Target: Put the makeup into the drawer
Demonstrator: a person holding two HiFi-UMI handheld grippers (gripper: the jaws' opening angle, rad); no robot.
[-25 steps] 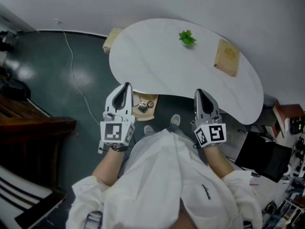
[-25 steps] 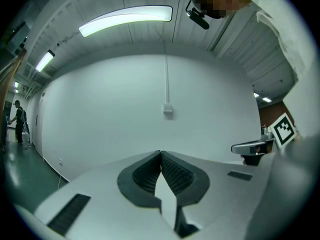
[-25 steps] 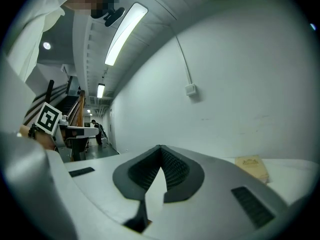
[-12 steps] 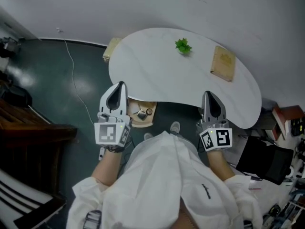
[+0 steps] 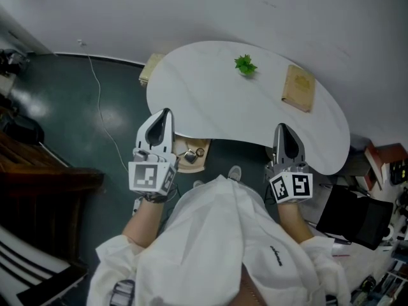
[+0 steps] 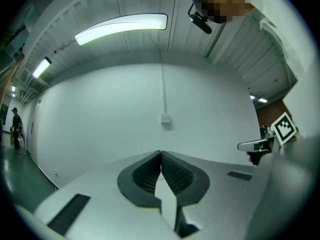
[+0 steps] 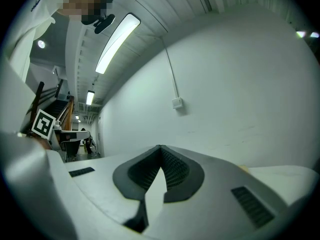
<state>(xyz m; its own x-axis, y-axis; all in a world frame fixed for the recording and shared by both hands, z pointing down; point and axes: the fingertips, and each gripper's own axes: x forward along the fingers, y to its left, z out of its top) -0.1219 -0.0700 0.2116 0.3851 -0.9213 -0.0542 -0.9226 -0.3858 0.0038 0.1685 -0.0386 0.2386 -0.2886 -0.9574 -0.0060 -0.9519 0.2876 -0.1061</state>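
In the head view my left gripper [image 5: 167, 111] and my right gripper [image 5: 281, 126] are both held level at the near edge of a white kidney-shaped table [image 5: 210, 101]. Both are shut with nothing between the jaws. The left gripper view shows its jaw tips [image 6: 160, 153] touching against a plain white wall. The right gripper view shows the same for its jaws [image 7: 160, 147]. Below the table edge, beside the left gripper, an open wooden drawer [image 5: 203, 160] holds a few small items [image 5: 190, 154].
On the table stand a small green plant [image 5: 244, 64] and a tan book or board [image 5: 299, 87]. A cable [image 5: 99, 94] runs over the dark floor at the left. Dark furniture [image 5: 44, 171] is at the left, a black case [image 5: 354, 215] at the right.
Both grippers have risen a little. The right one has shifted to the right along the table edge. The jaws stayed shut.
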